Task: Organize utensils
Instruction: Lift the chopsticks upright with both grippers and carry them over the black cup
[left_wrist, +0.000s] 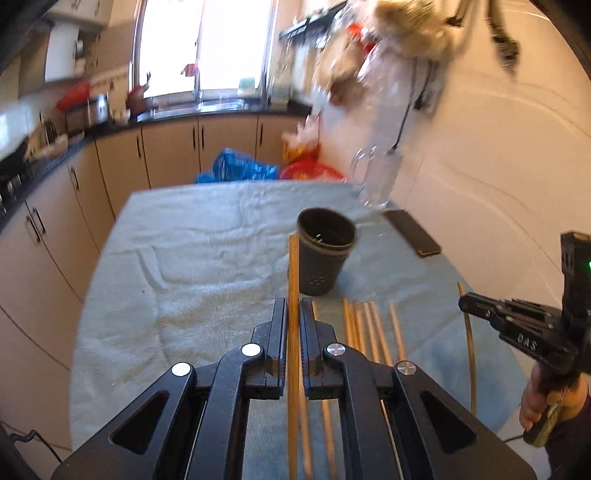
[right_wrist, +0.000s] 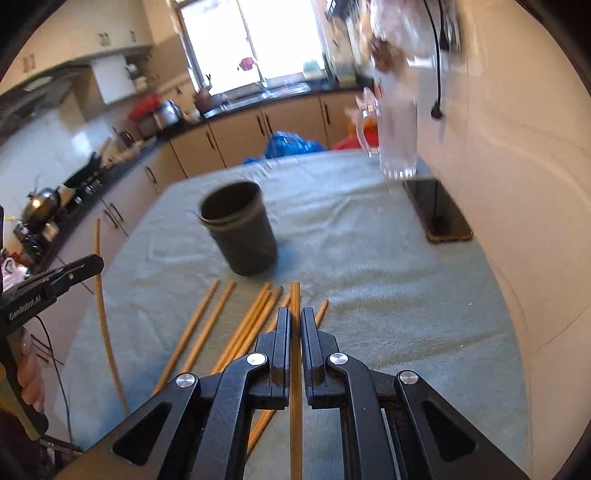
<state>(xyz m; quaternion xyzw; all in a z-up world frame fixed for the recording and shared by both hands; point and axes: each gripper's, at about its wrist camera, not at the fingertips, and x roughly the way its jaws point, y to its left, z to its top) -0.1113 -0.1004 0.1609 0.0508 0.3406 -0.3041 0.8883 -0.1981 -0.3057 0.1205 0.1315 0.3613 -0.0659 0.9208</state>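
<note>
Both clamped: left gripper (left_wrist: 293, 306) on one chopstick (left_wrist: 293, 273), right gripper (right_wrist: 295, 314) on another (right_wrist: 295, 295), dark cup (right_wrist: 238, 232) at centre frame, risking a tip striking its rim and toppling it.

The right claw (right_wrist: 294, 317) grips one chopstick (right_wrist: 295, 373) near the dark cup (right_wrist: 242, 232).
</note>
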